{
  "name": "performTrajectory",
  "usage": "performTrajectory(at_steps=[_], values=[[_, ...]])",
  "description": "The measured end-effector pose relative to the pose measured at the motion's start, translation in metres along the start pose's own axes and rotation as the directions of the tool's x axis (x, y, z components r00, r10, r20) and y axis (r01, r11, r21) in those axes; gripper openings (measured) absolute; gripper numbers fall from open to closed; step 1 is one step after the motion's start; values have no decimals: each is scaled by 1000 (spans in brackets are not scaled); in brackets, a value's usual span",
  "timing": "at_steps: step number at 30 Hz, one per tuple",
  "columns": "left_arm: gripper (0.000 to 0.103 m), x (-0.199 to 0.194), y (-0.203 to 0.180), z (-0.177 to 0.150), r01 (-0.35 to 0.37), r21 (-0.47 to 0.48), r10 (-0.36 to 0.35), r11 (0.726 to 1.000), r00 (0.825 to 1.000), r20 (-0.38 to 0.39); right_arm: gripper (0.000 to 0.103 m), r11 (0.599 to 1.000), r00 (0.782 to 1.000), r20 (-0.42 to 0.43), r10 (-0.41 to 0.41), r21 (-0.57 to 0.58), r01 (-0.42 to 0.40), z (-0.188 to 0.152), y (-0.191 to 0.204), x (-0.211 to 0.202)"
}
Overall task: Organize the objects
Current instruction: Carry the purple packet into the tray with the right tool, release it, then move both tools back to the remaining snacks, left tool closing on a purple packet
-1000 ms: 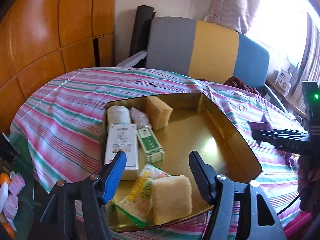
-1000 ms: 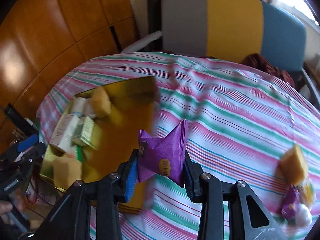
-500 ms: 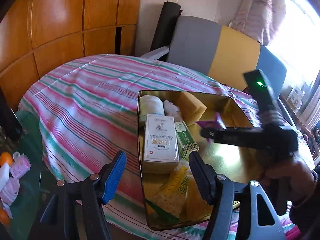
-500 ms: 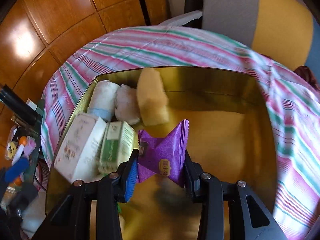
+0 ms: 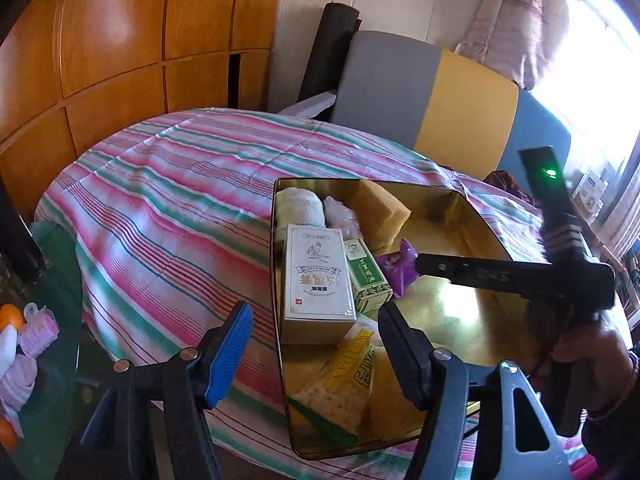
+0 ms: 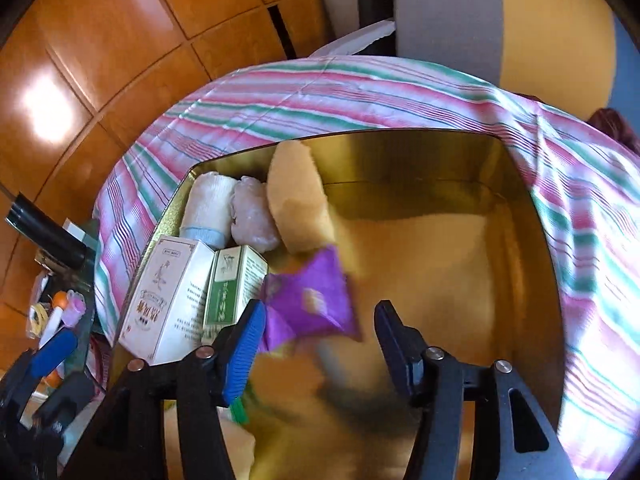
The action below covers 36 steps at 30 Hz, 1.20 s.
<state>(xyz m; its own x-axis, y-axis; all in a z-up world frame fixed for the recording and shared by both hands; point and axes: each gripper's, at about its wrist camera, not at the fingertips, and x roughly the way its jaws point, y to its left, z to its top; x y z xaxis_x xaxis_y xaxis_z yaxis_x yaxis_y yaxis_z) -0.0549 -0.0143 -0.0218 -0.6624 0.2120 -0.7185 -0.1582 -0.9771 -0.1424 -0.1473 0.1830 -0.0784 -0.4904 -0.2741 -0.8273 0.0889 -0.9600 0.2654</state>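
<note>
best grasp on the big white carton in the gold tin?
Grip the tall white carton across its two long side faces, near the middle, coming from above. It lies flat in the gold metal tin, printed face up. One long side sits close to the tin wall and the green-and-white small box flanks the other, so the jaws would need to slip into narrow gaps; nudging it clear first may help.

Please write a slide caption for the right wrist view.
Right gripper opening, releasing purple packet into gold tin.
</note>
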Motion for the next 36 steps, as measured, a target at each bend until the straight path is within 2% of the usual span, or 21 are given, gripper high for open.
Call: performTrajectory(at_steps=[4, 14, 18, 24, 28, 31, 35, 36], values=[[66, -6, -8, 0, 9, 27, -9, 1000, 1000, 8, 74, 1000, 1000, 30, -2, 29, 1, -12, -10, -27], [66, -18, -31, -2, 37, 94, -40, 995, 999, 22, 82, 997, 991, 115, -75, 23, 72, -49, -32, -91], [66, -21, -42, -2, 51, 121, -55, 991, 998, 24, 85, 992, 985, 134, -111, 73, 102, -64, -60, -117], [66, -24, -64, -4, 81, 181, -85, 980, 996, 18, 86, 965, 964, 158, -212, 190, 181, -90, -119, -162], [66, -24, -80, -4, 102, 223, -107, 969, 994, 9, 86, 923, 938, 172, -301, 298, 242, -110, -168, -197], [66, -23, -95, -3, 121, 259, -126, 958, 992, 4, 87, 873, 910, 187, -371, 403, 274, -129, -206, -227], [66, -19, -121, -3, 157, 316, -160, 936, 987, -17, 87, 771, 855, 176, -488, 547, 327, -157, -254, -257], [66, -18, -129, -4, 167, 333, -169, 928, 985, -24, 87, 734, 839, 169, -517, 592, 333, -166, -268, -264]])
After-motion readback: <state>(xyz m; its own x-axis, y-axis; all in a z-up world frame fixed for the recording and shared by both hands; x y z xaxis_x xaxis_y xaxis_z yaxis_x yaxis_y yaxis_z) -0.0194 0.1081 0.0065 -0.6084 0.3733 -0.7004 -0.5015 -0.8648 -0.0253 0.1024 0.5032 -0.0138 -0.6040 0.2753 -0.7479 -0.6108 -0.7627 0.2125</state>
